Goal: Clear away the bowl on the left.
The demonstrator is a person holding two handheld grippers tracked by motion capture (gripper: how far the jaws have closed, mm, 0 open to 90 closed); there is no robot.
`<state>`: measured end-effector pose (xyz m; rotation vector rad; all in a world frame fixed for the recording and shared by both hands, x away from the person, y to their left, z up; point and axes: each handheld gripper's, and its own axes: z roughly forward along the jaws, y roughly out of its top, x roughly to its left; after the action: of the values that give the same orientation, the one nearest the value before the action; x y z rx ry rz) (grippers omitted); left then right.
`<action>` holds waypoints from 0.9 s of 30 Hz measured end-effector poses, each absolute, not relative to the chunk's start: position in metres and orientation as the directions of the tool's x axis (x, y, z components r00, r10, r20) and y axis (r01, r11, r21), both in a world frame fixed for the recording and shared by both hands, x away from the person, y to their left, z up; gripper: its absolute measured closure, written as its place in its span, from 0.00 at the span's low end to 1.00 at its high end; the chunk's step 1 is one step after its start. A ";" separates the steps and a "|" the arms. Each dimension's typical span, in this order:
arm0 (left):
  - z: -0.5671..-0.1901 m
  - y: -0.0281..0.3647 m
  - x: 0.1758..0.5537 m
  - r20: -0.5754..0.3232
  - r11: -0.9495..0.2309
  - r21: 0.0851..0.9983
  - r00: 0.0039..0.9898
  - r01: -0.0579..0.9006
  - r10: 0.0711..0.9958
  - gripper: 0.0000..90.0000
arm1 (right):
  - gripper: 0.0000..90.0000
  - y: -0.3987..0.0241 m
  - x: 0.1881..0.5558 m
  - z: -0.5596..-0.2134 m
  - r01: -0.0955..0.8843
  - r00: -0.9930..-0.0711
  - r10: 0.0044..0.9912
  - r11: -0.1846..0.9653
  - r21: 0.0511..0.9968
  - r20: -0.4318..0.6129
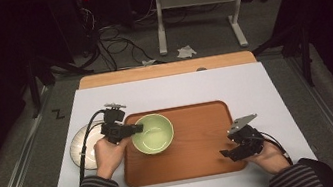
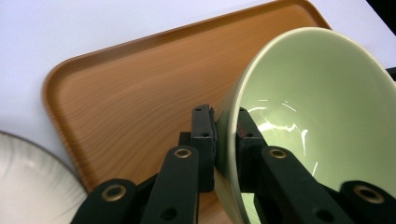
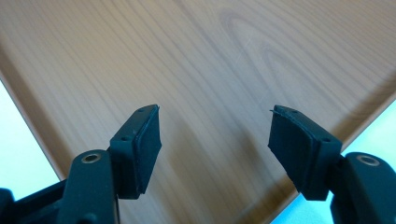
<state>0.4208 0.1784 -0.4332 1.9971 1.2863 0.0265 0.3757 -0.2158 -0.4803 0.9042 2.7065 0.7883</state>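
A: Left gripper (image 1: 135, 127) first — state?
B: Clamped on the rim of the green bowl (image 1: 152, 133). In the left gripper view one jaw sits outside the wall, the other inside, pads pressed on the bowl (image 2: 308, 112), which looks tilted there.
A: Right gripper (image 1: 226, 154)?
B: Jaws apart, nothing between them. It hangs over the tray's near right corner; the right gripper view has bare wood grain (image 3: 210, 60) under the gap.
A: OK, layout, biggest down.
B: White table top (image 1: 174, 89), with a strip of bare wood at the far edge. On it the wooden tray (image 1: 202, 138), roughly centred. Bowl is over the tray's left part, near the left rim. White plate (image 1: 82, 146) sits on the table just left of the tray, partly under the left hand (image 1: 108, 156).
A: Bowl touching the tray?
B: Can't tell from these.
A: Anything in the bowl?
B: Just glaze and highlights.
A: Hands?
B: Striped sleeves come in from the bottom edge, right hand (image 1: 268, 157) at the table's near right.
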 end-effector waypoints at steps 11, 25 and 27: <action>-0.438 0.166 0.426 -0.370 -0.232 0.582 0.507 0.780 0.779 0.92 | 0.40 -0.216 0.376 -0.480 0.503 -0.800 0.601 0.679 0.535 -0.011; -0.440 0.149 0.429 -0.359 -0.268 0.575 0.533 0.773 0.766 0.92 | 0.40 -0.217 0.375 -0.480 0.506 -0.798 0.603 0.677 0.534 -0.009; -0.441 0.146 0.430 -0.368 -0.262 0.576 0.532 0.774 0.762 0.92 | 0.40 -0.216 0.376 -0.480 0.502 -0.802 0.597 0.681 0.533 -0.008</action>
<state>0.4303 0.1457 -0.4406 2.0399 1.2424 -0.0205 0.3757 -0.2164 -0.4798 0.8951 2.7114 0.7784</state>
